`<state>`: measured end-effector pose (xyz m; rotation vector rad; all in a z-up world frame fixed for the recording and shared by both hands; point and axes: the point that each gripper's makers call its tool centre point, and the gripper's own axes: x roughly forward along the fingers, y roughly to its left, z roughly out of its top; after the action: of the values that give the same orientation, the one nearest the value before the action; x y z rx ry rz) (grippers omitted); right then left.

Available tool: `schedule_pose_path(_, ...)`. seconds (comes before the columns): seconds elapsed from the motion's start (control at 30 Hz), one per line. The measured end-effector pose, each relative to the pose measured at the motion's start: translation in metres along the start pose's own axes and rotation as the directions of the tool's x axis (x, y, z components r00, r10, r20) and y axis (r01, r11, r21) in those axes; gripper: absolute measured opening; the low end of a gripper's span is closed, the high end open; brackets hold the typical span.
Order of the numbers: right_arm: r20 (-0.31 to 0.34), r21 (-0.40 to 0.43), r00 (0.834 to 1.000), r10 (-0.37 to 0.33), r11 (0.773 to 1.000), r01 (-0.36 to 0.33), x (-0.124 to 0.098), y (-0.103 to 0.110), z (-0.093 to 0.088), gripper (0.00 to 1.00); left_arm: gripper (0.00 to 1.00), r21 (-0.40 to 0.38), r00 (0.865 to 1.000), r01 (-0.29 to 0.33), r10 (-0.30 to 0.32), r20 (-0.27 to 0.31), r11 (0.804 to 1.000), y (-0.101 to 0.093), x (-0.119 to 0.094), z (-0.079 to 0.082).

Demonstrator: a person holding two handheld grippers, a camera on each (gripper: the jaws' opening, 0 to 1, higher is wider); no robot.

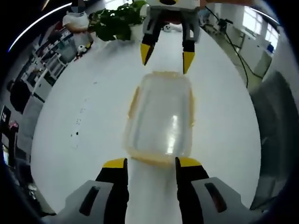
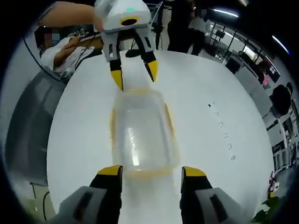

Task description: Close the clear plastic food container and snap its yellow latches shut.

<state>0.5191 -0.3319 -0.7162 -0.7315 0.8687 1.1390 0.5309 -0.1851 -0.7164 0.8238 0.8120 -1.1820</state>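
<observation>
A clear plastic food container [image 1: 159, 123] with yellow latches along its rim lies on the white table [image 1: 93, 112], its lid on top. My left gripper [image 1: 152, 163] is open, its yellow-tipped jaws standing either side of the container's near end. The right gripper [image 1: 167, 58] faces it from the far end, open, with its tips just short of the rim. In the right gripper view the container [image 2: 142, 137] sits between my right gripper [image 2: 152, 171], open at its near end, and the left gripper [image 2: 134, 74], open at the far end. Whether the latches are snapped down I cannot tell.
A green potted plant [image 1: 117, 21] stands at the table's far end, with a person [image 1: 77, 21] seated behind it. A grey chair [image 1: 275, 121] stands beside the table. A person's arm [image 2: 70, 14] holds the left gripper. Small dark specks [image 2: 224, 133] mark the tabletop.
</observation>
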Motion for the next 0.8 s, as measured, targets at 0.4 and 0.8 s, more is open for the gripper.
schedule_pose_path(0.4,-0.014,0.285,0.99,-0.143,0.948,0.141,0.002,-0.008,0.002,0.45,0.4,-0.273,0.996,-0.077,0.088,0.03,0.959,-0.002,0.003,0.009)
schedule_pose_path(0.8,0.0,0.541,0.987,-0.158,0.831,0.133,0.006,-0.004,0.002,0.5,0.4,-0.598,0.98,-0.103,0.186,0.078,0.795,0.002,0.007,0.006)
